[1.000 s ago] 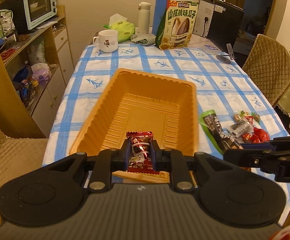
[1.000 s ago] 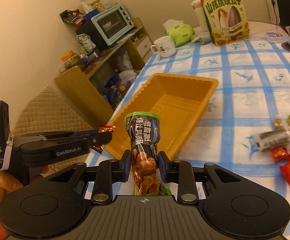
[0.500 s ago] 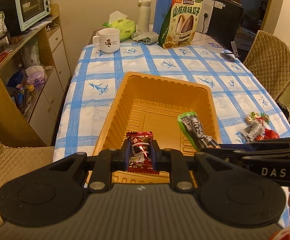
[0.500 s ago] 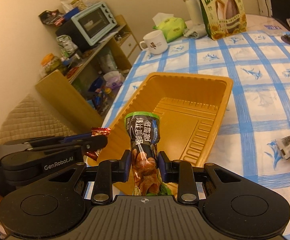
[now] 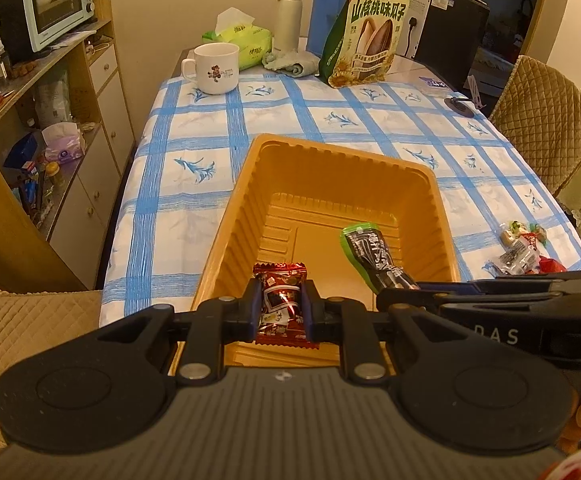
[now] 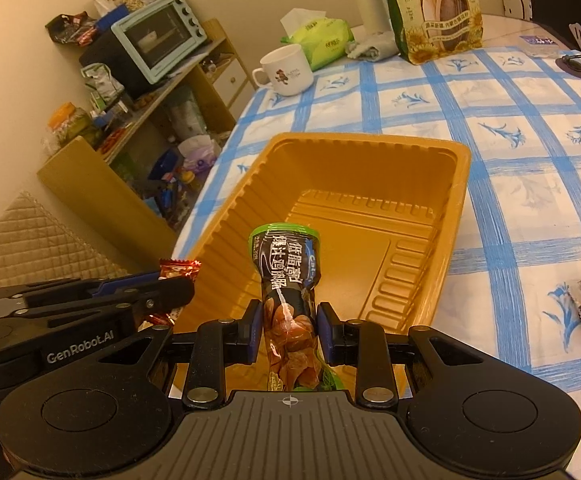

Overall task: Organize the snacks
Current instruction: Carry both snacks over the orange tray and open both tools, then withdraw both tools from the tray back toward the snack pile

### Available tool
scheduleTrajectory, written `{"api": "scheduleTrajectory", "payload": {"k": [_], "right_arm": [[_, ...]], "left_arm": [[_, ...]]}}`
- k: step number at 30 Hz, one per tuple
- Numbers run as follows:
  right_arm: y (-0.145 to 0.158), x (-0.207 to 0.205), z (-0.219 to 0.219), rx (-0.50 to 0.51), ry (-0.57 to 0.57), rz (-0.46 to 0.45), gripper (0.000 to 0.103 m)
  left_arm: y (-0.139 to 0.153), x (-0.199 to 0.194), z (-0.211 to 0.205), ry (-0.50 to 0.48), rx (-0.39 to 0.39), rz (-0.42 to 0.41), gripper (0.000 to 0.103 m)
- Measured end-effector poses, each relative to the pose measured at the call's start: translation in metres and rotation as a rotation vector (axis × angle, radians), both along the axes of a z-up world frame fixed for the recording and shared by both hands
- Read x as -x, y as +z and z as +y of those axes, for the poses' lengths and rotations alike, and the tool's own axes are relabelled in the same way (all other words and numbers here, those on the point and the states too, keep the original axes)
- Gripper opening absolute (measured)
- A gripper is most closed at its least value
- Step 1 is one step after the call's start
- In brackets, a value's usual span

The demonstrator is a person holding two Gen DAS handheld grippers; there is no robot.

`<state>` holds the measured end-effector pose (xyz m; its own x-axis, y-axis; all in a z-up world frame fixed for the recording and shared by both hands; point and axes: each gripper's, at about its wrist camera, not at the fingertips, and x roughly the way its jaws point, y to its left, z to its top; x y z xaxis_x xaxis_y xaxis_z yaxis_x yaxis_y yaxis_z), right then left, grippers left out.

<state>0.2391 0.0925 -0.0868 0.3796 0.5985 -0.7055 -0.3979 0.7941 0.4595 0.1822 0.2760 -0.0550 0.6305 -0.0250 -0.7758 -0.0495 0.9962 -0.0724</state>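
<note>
- Your left tool (image 5: 281,312) is clamped on a small red snack packet (image 5: 280,304), held just above the near end of the orange tray (image 5: 246,200) that lies straight ahead of it.
- Your right tool (image 6: 288,330) grips a long green-and-black snack pouch (image 6: 288,276) low on its body, so most of the pouch sticks out forward past the fingers, over the tray's near half.
- The two tools sit close side by side; letting go together could knock one against the other and flick a packet over the rim.
- The long pouch is held near one end, so on release it may tip and come to rest leaning on the tray wall rather than lying flat.
- The red packet hangs close to the near rim; dropped from here it might catch the edge and slide off toward you.
- More loose snacks (image 5: 524,252) wait on the surface (image 5: 194,216) to the right of your tools, well outside the tray.
</note>
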Motion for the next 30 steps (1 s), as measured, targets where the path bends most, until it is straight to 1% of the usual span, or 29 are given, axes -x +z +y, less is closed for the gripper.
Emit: {"api": "scheduleTrajectory", "payload": {"k": [8, 16, 21, 23, 25, 29, 30], "right_arm": [[-0.01, -0.006, 0.0, 0.025, -0.012, 0.011, 0.03], [-0.01, -0.003, -0.004, 0.043, -0.005, 0.007, 0.03], [-0.008, -0.002, -0.007, 0.046, -0.003, -0.005, 0.03], [-0.007, 0.0, -0.009, 0.046, 0.003, -0.011, 0.03], [-0.006, 0.002, -0.011, 0.045, 0.009, -0.014, 0.03], [-0.002, 0.008, -0.014, 0.049, 0.018, -0.03, 0.031], [-0.001, 0.01, -0.016, 0.05, 0.021, -0.035, 0.033]], "left_arm": [[-0.009, -0.003, 0.006, 0.001, 0.01, 0.023, 0.019], [-0.012, -0.008, 0.005, -0.013, 0.02, 0.032, 0.019], [-0.012, -0.011, 0.004, -0.018, 0.024, 0.023, 0.019], [-0.011, -0.01, 0.003, -0.024, 0.021, 0.016, 0.021], [-0.01, -0.009, 0.002, -0.024, 0.015, 0.015, 0.029], [-0.007, -0.001, 0.002, -0.017, 0.018, 0.017, 0.037], [-0.007, 0.002, 0.002, -0.015, 0.019, 0.018, 0.04]]}}
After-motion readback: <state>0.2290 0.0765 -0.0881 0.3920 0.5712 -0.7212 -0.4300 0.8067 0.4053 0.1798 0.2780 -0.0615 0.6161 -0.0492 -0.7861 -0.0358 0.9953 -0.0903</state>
